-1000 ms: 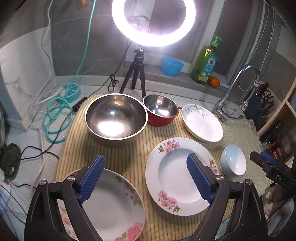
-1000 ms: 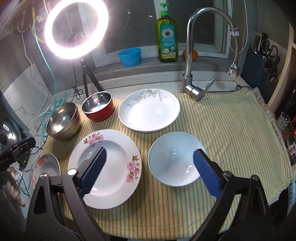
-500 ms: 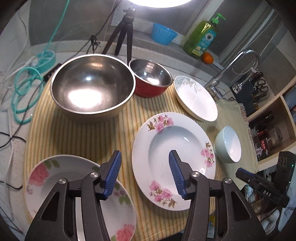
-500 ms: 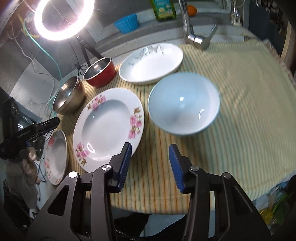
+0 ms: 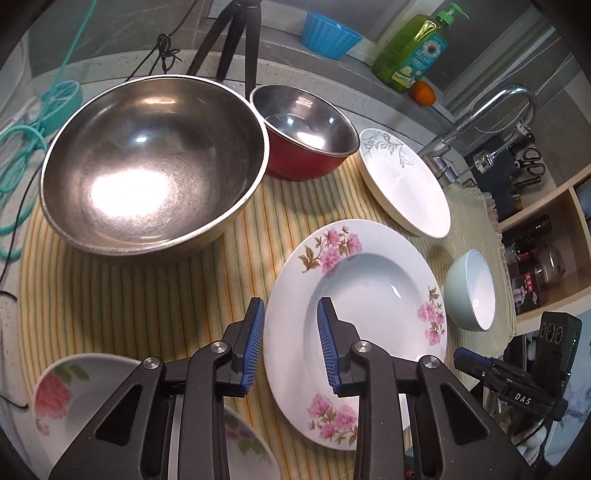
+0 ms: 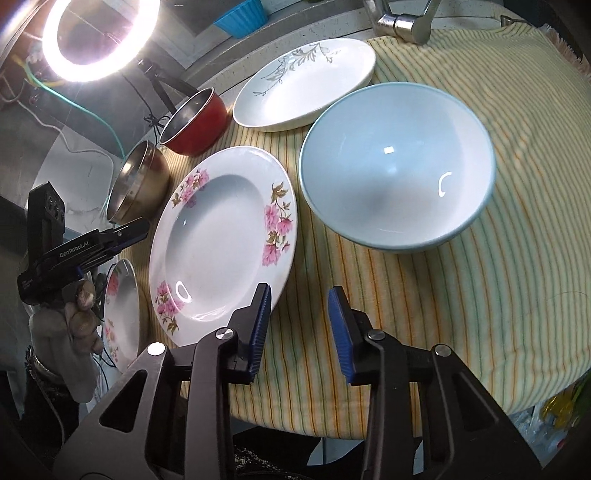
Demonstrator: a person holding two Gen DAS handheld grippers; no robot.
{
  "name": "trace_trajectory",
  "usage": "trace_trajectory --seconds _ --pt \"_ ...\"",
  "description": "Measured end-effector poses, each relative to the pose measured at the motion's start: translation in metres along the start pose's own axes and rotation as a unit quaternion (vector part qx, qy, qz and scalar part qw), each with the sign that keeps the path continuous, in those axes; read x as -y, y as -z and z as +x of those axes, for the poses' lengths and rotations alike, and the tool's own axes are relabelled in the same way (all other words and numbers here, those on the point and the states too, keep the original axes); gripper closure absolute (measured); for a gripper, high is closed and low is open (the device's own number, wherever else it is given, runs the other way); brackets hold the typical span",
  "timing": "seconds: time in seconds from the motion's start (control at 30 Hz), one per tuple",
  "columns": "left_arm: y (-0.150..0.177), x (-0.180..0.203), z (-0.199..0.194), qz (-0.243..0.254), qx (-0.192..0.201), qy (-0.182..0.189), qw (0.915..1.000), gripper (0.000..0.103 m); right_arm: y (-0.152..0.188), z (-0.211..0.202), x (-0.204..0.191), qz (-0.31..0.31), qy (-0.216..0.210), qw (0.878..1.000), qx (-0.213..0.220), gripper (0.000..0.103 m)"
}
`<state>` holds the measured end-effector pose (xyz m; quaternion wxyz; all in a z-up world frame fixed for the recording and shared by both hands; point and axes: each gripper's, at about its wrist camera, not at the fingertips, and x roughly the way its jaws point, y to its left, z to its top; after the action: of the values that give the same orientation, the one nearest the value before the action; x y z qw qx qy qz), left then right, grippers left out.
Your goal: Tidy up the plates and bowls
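A deep plate with pink flowers (image 5: 362, 295) lies on the striped cloth (image 5: 129, 295). My left gripper (image 5: 291, 343) hovers over the plate's left rim, jaws closing; the rim shows between the pads, untouched. My right gripper (image 6: 301, 325) is closing over bare cloth, its left pad (image 6: 262, 321) beside the same plate (image 6: 218, 236), the pale blue bowl (image 6: 395, 166) just beyond. Further back stand a big steel bowl (image 5: 147, 162), a red bowl (image 5: 303, 129) and a white leaf-print plate (image 5: 406, 184). A second flowered plate (image 5: 74, 398) lies at the near left.
A ring light (image 6: 96, 37) on a tripod (image 5: 229, 40) stands behind the bowls. A blue cup (image 5: 328, 35), green soap bottle (image 5: 413, 55) and orange (image 5: 423, 92) sit on the ledge. The faucet (image 5: 480, 122) and shelves (image 5: 535, 240) are at the right, teal cable (image 5: 18, 147) at the left.
Both grippers have come down and tipped toward the cloth, and their jaws have narrowed from wide apart. The left one now frames the flowered plate's rim; the right sits near the cloth's front edge.
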<state>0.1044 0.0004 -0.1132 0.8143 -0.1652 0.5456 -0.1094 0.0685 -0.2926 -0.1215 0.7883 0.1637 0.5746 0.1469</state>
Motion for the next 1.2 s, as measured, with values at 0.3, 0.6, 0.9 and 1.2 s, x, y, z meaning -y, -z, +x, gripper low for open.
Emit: trace_trajectory --seconds 0.3,0.6,0.9,1.2 --pt "-0.011 -0.005 0.015 -0.008 -0.015 0.006 0.9998 0.076 -0.008 0.014 0.004 0.015 -0.011 1.0 -0.01 0.069" --pt "-0.014 -0.007 0.023 -0.012 -0.027 0.011 0.9995 0.082 -0.012 0.022 0.006 0.016 -0.021 0.999 -0.02 0.073" --pt "-0.015 -0.007 0.025 -0.01 -0.031 0.012 0.9994 0.084 -0.017 0.029 0.001 0.007 -0.037 0.999 -0.03 0.083" --pt "-0.013 -0.005 0.025 -0.006 -0.03 0.005 0.9995 0.084 -0.018 0.03 -0.003 -0.003 -0.037 0.999 -0.032 0.085"
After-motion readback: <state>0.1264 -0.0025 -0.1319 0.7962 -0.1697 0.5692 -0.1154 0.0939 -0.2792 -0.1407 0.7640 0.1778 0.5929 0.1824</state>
